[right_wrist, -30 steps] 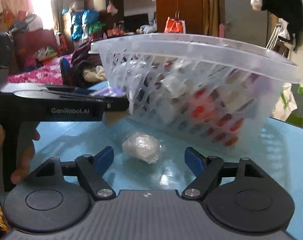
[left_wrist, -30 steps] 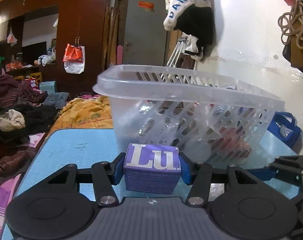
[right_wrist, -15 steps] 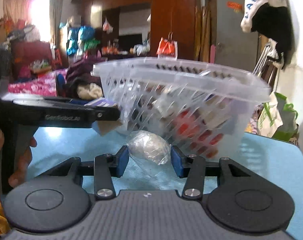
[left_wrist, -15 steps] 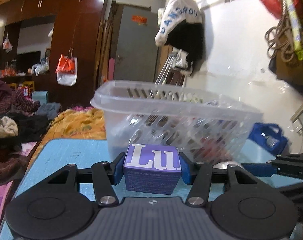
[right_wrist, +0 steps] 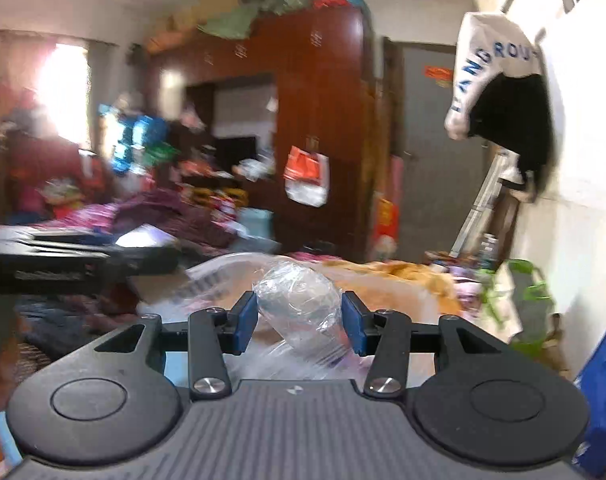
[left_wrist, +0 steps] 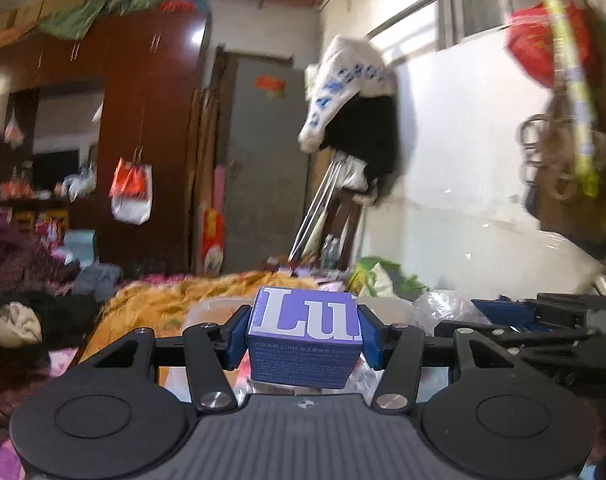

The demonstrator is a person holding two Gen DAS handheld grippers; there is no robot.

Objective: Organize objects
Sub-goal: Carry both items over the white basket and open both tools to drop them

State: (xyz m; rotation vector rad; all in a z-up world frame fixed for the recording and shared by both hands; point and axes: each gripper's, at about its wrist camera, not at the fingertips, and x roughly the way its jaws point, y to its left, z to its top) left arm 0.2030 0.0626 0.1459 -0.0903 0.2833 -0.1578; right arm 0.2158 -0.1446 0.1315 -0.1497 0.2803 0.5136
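A dark wardrobe and a grey door are seen at the back of the room, with a white-and-black garment hung on the right wall. An orange blanket is spread on the bed below them. The clear basket is seen low in both views, only its rim showing just under the grippers; its contents are hidden and blurred. The left gripper is held above that rim, its blue fingers clamped on the two sides of a purple box, which is carried upright with large white letters on its top face. The right gripper is held beside it, its fingers closed on a wrapped bundle of clear plastic with something pale inside. In the right view the left gripper is seen as a dark bar at the left edge; in the left view the right gripper is seen at the right edge.
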